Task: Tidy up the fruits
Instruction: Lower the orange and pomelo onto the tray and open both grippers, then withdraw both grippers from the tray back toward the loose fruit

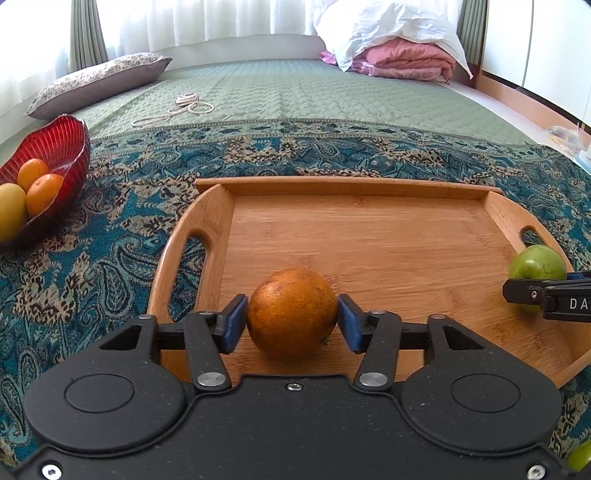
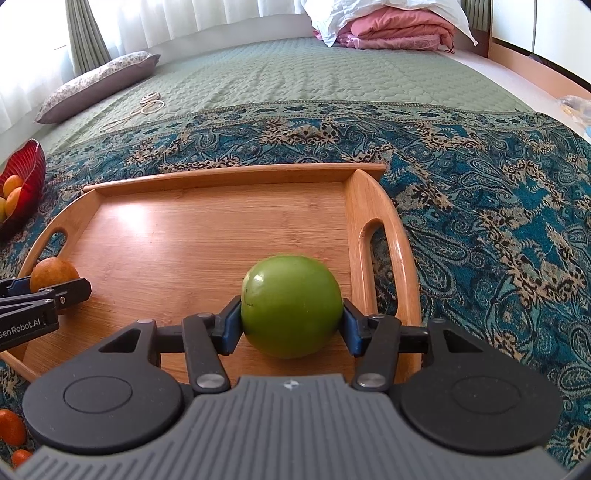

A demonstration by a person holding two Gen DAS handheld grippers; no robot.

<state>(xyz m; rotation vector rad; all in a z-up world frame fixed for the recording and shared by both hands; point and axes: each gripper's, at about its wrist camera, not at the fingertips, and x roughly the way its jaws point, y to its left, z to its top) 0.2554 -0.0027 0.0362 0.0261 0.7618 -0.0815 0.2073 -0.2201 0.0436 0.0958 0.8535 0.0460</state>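
As jaws stand open, the orange (image 1: 291, 310) lies within left hand-held gripper (image 1: 291, 326), green fruit (image 2: 291, 304) within right hand-held gripper (image 2: 291, 326).

Bright daylight through the curtains (image 1: 221, 18), sharp focus, fisheye bending the edges.

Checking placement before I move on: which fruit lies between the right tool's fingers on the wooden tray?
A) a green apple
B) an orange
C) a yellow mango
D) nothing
A: the right wrist view shows the green apple on the wooden tray between the right tool fingers.
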